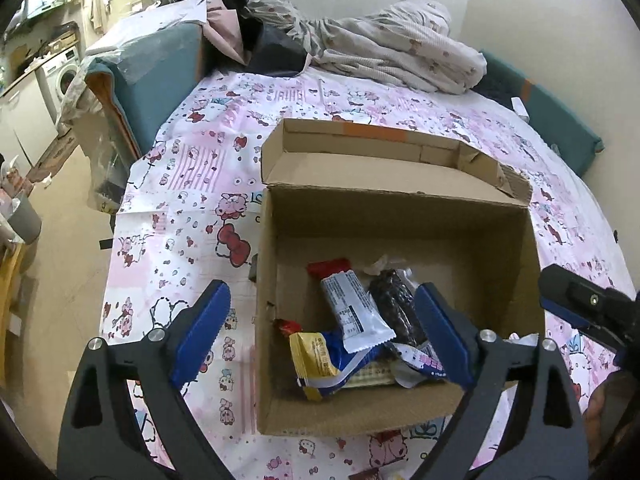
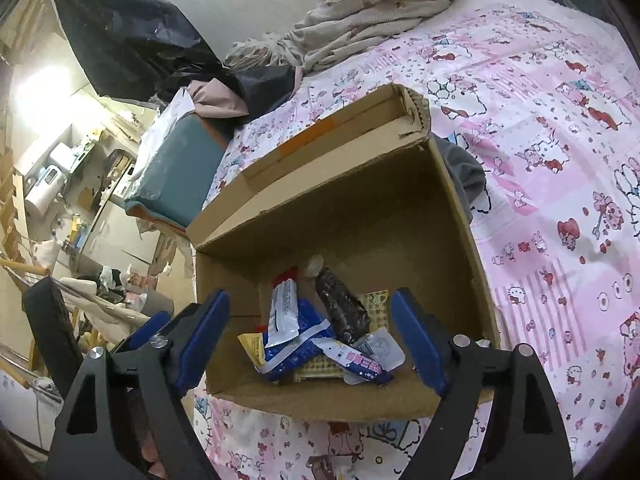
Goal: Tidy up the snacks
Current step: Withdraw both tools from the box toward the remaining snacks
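An open cardboard box [image 1: 400, 216] [image 2: 360, 208] stands on the pink cartoon-print cover. Inside lie several snack packets: a white bar with a red end [image 1: 352, 304] [image 2: 284, 312], a dark chocolate piece in clear wrap [image 1: 396, 304] [image 2: 340, 304], a yellow and blue packet [image 1: 320, 364] [image 2: 296, 352] and a pink-lettered wrapper [image 1: 424, 360] [image 2: 356, 358]. My left gripper [image 1: 320, 328] is open and empty above the box's near left wall. My right gripper [image 2: 308, 332] is open and empty above the near wall. The right gripper's tip [image 1: 576, 304] shows at the left wrist view's right edge.
The box lid flap [image 1: 384, 160] stands open at the back. A crumpled beige blanket [image 1: 400, 48] [image 2: 372, 12] and dark clothes [image 1: 276, 52] lie at the far end. A teal cushion [image 1: 160, 80] [image 2: 180, 172] sits left. A snack piece [image 2: 324, 466] lies on the cover before the box.
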